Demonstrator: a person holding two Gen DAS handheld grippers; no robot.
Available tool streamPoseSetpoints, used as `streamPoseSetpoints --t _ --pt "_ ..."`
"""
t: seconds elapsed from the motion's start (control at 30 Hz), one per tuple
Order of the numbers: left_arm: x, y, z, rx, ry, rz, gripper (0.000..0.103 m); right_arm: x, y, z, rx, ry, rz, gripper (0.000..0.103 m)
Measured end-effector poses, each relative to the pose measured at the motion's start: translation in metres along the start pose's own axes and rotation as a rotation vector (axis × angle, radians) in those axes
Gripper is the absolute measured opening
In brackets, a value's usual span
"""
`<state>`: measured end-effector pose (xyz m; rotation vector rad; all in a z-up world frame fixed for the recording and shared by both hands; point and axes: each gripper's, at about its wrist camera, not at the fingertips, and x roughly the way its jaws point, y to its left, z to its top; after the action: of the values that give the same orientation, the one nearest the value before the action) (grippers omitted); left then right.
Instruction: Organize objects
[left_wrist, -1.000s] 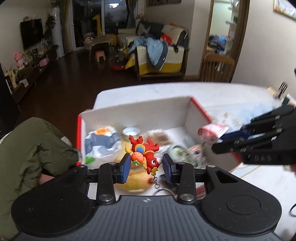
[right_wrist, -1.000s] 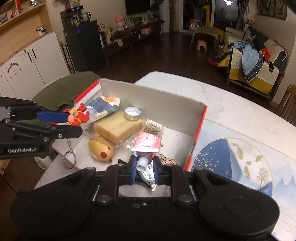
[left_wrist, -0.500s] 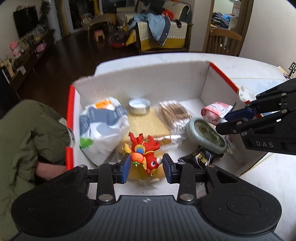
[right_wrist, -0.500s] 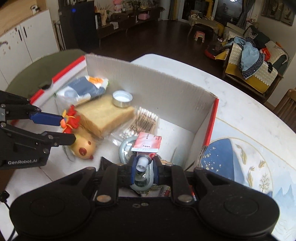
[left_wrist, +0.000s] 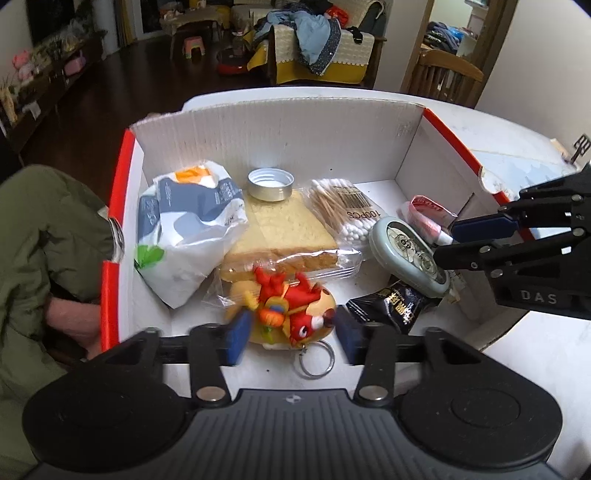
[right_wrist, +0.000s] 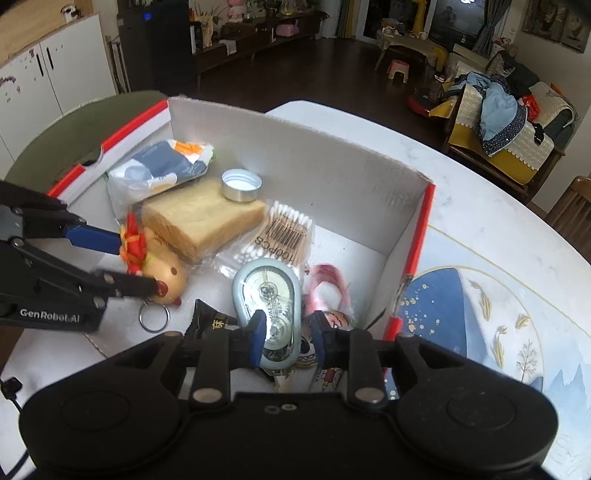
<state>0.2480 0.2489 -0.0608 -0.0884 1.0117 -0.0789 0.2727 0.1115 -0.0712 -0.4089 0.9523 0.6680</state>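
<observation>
Red dragon keychain lying between the released left gripper fingers, box near edge, right gripper spread, empty.

Both grippers are now lower inside the cardboard box than a second ago. The left gripper is opening: its jaws are standing wider than before, and the red keychain is no longer pinched between them but is lying on the yellow chick toy, its ring on the box floor. The right gripper is opening too; the pink tube that it was holding is now lying in the box just beside the grey tape dispenser.
</observation>
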Motion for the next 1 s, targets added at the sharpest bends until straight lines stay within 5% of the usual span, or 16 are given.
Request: streamPoseSetpoints --t 0.5,0.67,1.0 --pt "-0.043 -0.017 -0.013 0.022 -0.137 0.006 0.069 -0.047 -0.012 -0.006 0.049 -0.112 0.068 0.048" --pt "-0.067 -0.031 -0.018 0.069 -0.217 0.065 0.069 -0.072 -0.009 -0.011 0.031 -0.183 0.065 0.057" --pt "-0.111 -0.041 -0.025 -0.002 -0.346 0.033 0.069 -0.121 -0.009 -0.030 0.055 -0.289 0.090 0.070"
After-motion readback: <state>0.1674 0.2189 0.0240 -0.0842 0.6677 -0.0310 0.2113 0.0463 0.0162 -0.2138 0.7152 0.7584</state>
